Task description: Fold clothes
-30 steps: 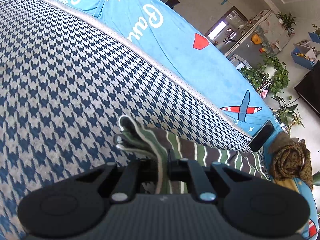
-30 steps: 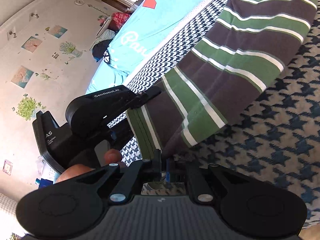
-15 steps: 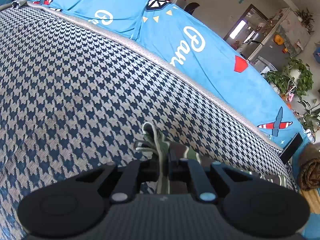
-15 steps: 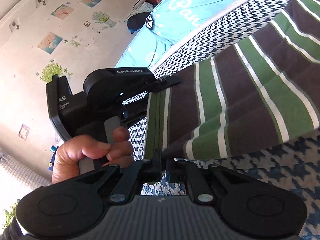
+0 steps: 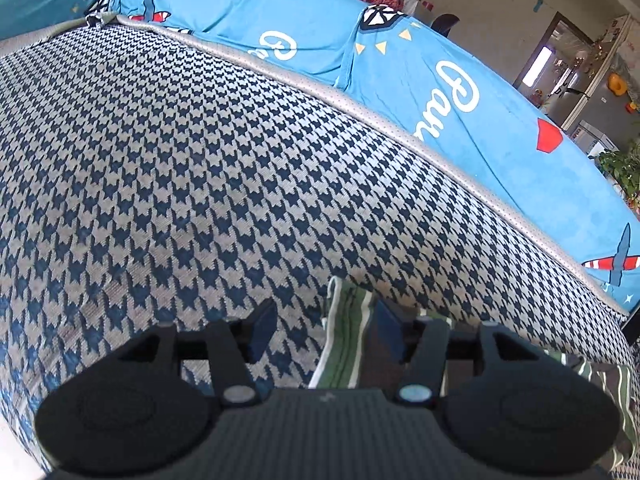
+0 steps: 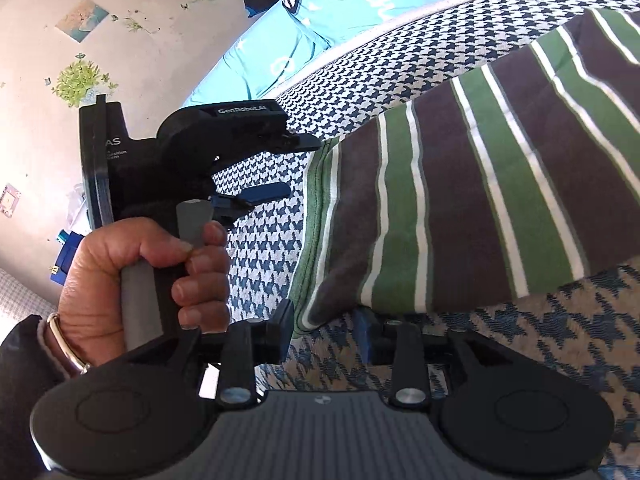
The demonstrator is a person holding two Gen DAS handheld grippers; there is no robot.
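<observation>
Now both the left gripper [image 5: 324,330] and right gripper [image 6: 326,330] gape wide, the striped garment [image 6: 460,200] edge lying between their jaws.

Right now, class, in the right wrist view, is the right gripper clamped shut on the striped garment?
No: the right gripper is open, its jaws standing apart with the folded edge of the striped garment lying loose between them.

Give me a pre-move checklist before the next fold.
1. Left tongs open: ok; wide apart, shirt hem between them, ungripped.
2. Right tongs open: ok; shirt corner lies at the gap, ungripped.
3. Shirt resting on houndstooth cover: ok.
4. Folded edge tidy: ok; layers at the hem look aligned in the right wrist view.
5. Whole shirt flat: cannot tell; far end out of view.
6. Hand holding the left tool firmly: ok.
</observation>
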